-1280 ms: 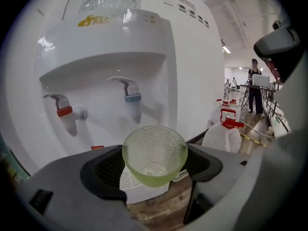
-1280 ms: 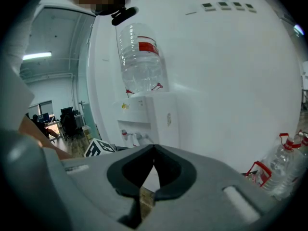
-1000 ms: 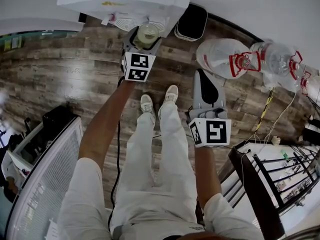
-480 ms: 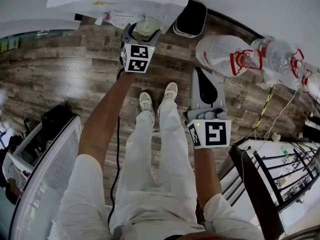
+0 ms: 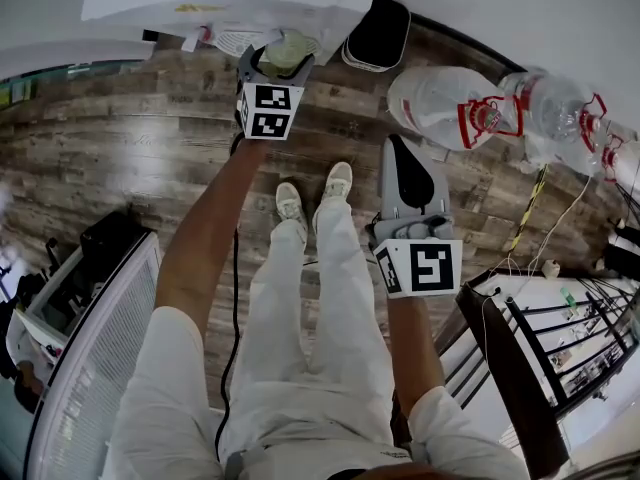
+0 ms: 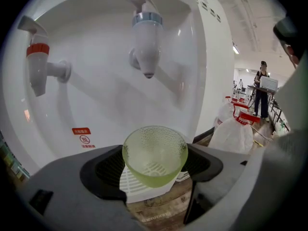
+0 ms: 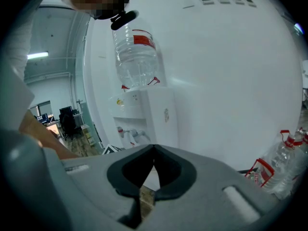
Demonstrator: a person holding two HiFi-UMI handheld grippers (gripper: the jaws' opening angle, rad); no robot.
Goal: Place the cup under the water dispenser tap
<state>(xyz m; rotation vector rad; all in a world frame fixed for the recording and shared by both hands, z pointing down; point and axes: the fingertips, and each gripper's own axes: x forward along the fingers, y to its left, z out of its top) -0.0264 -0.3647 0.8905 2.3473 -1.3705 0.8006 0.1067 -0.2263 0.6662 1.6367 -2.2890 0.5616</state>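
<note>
Left claw point(image 6: 155, 171), gripping the cup point(image 6: 155, 150), has moved closer under the blue tap point(image 6: 146, 42).

trousers point(image 5: 330, 298) white | shoes point(image 5: 292, 206) white | left tool point(image 5: 283, 52) grey | right tool point(image 5: 399, 148) grey

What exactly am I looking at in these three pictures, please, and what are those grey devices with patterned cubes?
A person standing on a wooden floor holds a two-jaw gripper in each hand; there is no robot arm. The patterned cubes are part of the grippers. The top-down picture comes from a camera on the person's head; the other two come from cameras riding on the grippers, looking along their jaws. The left gripper is shut on a green cup, held above the white drip tray of a water dispenser, roughly below its blue tap. The right gripper is shut and empty. Large water bottles are on the floor nearby.
</note>
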